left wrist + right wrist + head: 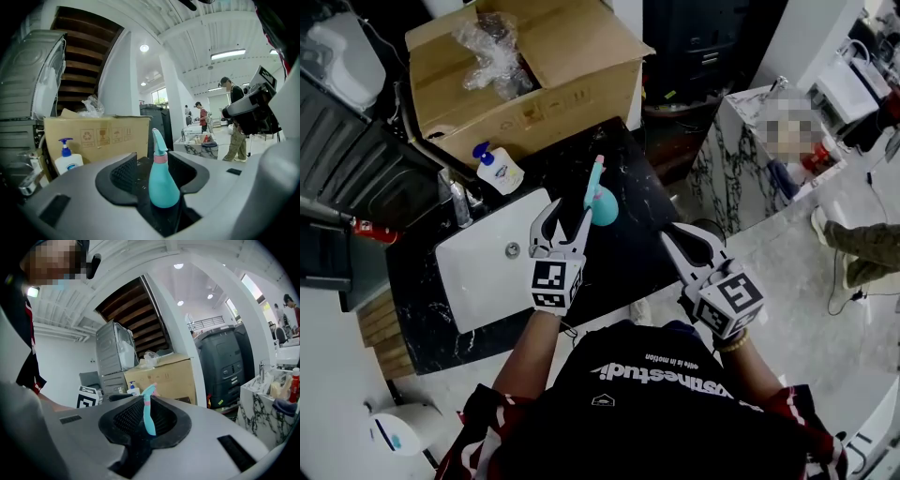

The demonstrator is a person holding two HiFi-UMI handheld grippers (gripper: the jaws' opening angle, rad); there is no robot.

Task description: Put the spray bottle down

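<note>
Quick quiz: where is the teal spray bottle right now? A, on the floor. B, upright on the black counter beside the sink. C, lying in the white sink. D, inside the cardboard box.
B: the head view shows the spray bottle standing upright on the black counter, beside the sink and just past the tips of the left hand-held gripper.

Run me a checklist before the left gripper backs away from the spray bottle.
1. Spray bottle upright on the counter: ok.
2. Left gripper fingers apart: ok.
3. Both fingers off the bottle: cannot tell.
4. Right gripper empty, away from the bottle: ok.
5. Bottle apart from the sink and soap dispenser: ok.
</note>
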